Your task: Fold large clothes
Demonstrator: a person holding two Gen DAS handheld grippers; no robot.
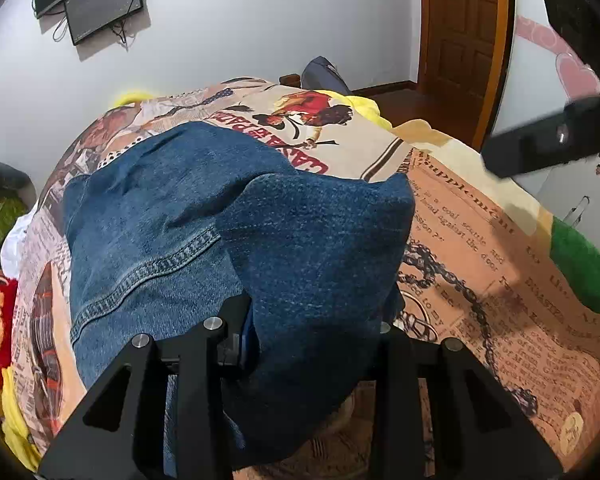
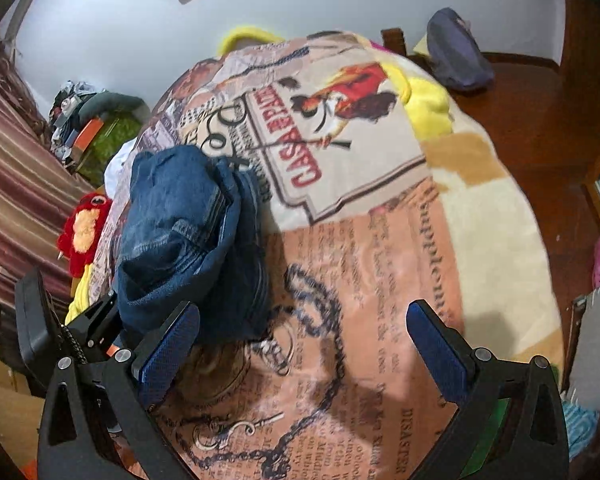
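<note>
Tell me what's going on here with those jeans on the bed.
A person is folding a blue denim garment on a bed covered with a newspaper-print blanket, using a handheld gripper in each hand. The left gripper has a bunch of the denim between its fingers, partly lifted and draped over them. The right gripper is open and holds nothing, just beside the garment. The denim lies bunched up, not yet a neat fold.

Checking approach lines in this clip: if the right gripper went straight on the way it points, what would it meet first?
Probably the printed bedspread: the right gripper stands open with nothing between its pads. The denim garment lies beside its left finger, apparently off that line.
</note>
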